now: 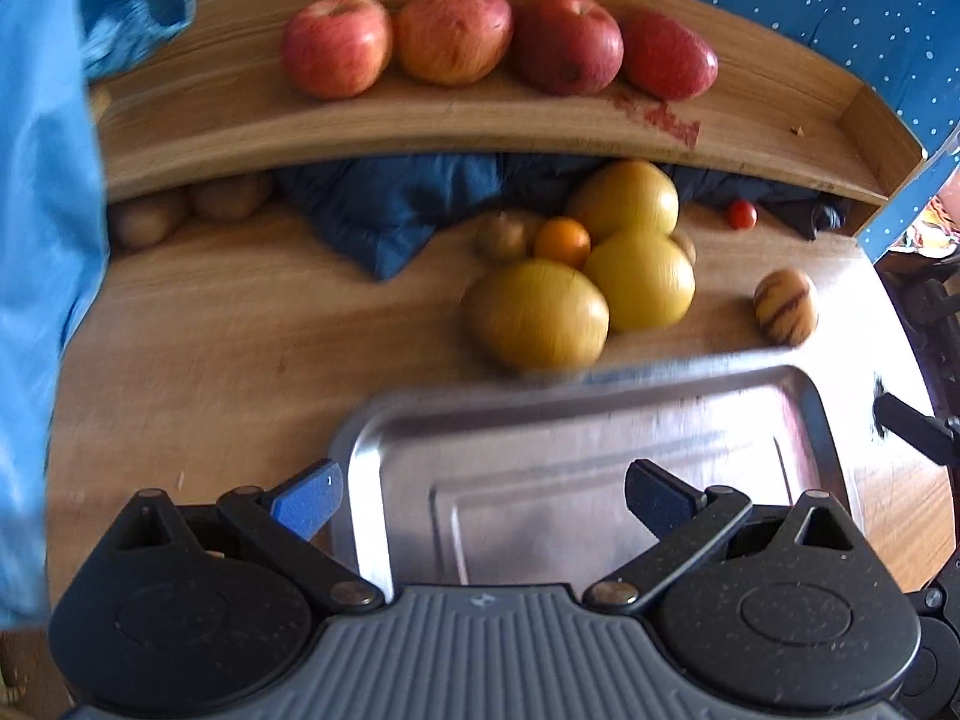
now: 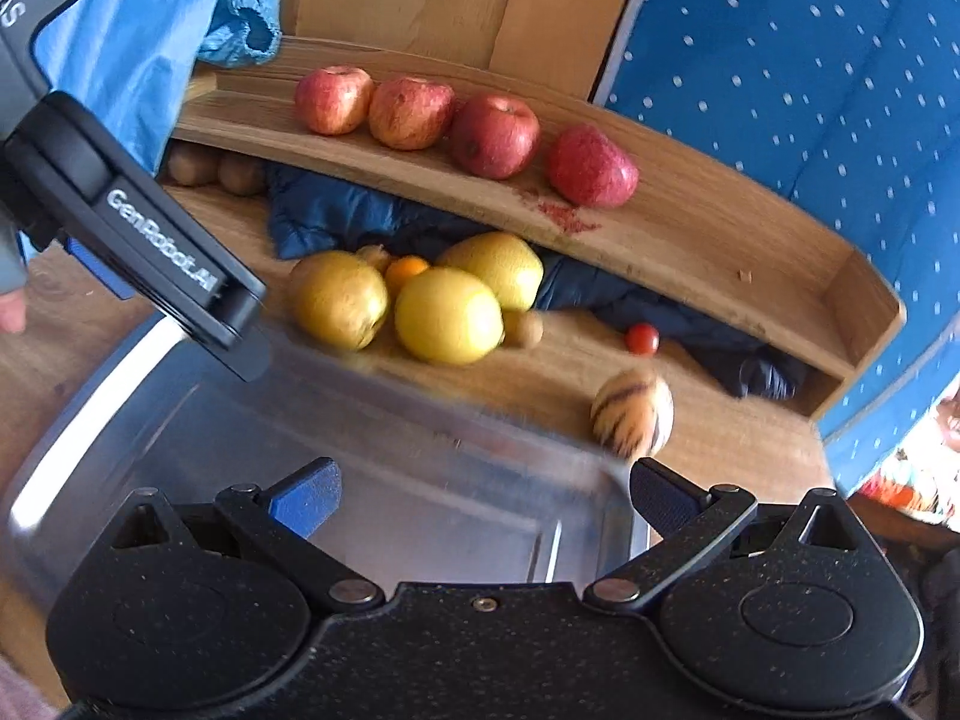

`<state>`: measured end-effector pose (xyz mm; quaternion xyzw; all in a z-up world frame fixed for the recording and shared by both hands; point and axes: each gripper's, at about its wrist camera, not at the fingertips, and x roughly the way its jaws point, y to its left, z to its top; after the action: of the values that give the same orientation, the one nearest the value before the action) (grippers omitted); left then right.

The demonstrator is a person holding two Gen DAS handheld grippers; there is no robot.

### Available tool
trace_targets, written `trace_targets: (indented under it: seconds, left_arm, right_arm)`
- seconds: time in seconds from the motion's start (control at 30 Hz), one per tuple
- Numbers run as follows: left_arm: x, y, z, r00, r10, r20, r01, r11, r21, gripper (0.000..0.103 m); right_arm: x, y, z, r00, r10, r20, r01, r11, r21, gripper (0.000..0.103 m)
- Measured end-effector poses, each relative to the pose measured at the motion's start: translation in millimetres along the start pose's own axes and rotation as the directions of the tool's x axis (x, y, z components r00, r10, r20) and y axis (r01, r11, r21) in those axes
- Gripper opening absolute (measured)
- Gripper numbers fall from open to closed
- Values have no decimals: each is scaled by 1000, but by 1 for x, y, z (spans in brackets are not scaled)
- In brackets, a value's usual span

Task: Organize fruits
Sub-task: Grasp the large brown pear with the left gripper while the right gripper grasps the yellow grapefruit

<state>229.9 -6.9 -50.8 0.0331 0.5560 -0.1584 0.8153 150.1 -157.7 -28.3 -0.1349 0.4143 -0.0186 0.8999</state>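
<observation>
A steel tray (image 1: 600,450) lies on the wooden table (image 1: 210,330), blurred in both views. My left gripper (image 1: 480,501) is open, its left finger outside the tray's left rim and its right finger over the tray floor. My right gripper (image 2: 483,498) is open astride the right corner of the tray (image 2: 420,480). Beyond the tray sit three big yellow fruits (image 1: 540,312) (image 2: 447,315), an orange (image 1: 562,242) (image 2: 407,271), a kiwi (image 1: 501,237) (image 2: 523,327), a striped fruit (image 1: 786,307) (image 2: 633,414) and a cherry tomato (image 1: 741,214) (image 2: 642,339).
Several red apples (image 1: 450,36) (image 2: 414,111) line a raised wooden shelf (image 1: 420,126). Under it lie a dark blue cloth (image 1: 390,210) and two kiwis (image 1: 228,198). A light blue sleeve (image 1: 42,240) fills the left. Blue dotted fabric (image 2: 810,90) borders the right.
</observation>
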Motion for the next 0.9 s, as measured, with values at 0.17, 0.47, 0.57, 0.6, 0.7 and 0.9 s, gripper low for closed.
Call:
trace_targets:
  seconds: [0.17,0.47,0.57,0.6,0.7,0.9]
  left_arm:
    - [22,0,26,1000,-26,2,26,998,59,102]
    - [50,-3,50,994,-103,-27,106,984,144,102]
    - [58,-4,56,992,-124,-36,128,980,154,102]
    - [61,-4,58,991,-128,-39,132,979,158,101]
    - [69,-1,63,989,-136,-61,144,976,162,99]
    - [75,10,69,984,-165,-69,173,976,134,98]
  right_arm:
    - [29,1,24,999,-44,-10,43,995,-86,102]
    - [63,3,45,995,-94,-36,85,975,-206,102]
    - [69,5,46,996,-83,-46,71,974,-216,102]
    - [71,7,47,996,-81,-49,68,973,-221,102]
    - [76,12,50,996,-67,-56,52,969,-241,100]
    - [89,19,60,998,-48,-45,35,965,-261,97]
